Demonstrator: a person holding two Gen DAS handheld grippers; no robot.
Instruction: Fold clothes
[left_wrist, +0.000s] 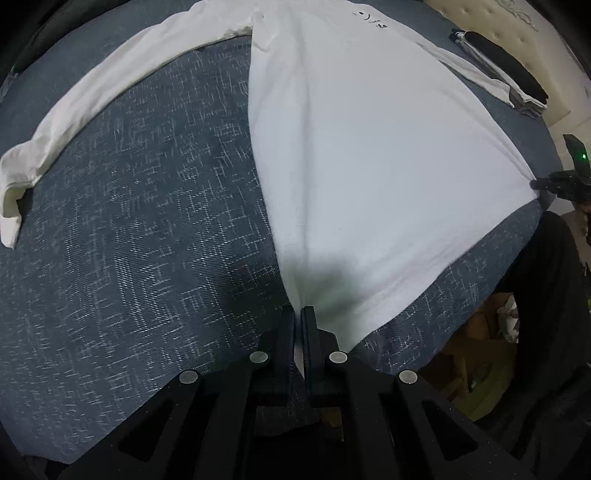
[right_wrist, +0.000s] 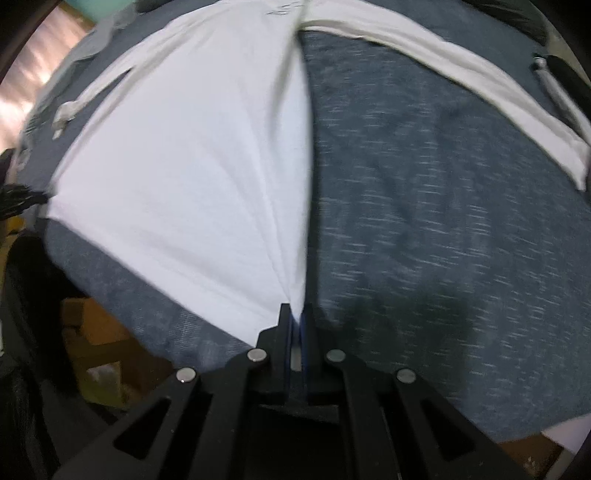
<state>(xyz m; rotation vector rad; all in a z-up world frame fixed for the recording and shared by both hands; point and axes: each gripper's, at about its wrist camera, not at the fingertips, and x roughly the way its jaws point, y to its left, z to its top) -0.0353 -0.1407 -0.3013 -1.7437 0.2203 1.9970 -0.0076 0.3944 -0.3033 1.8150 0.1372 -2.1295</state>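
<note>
Left gripper (left_wrist: 298, 314) up close, clamped tight on one hem corner of the white long-sleeve shirt (left_wrist: 362, 147). Right gripper (right_wrist: 297, 312) pinching the other hem corner. Shirt stretched flat between both on the blue-grey bedspread (left_wrist: 147, 258), sleeves spread out sideways. Folded dark clothes (left_wrist: 506, 70) stacked near the headboard.
</note>
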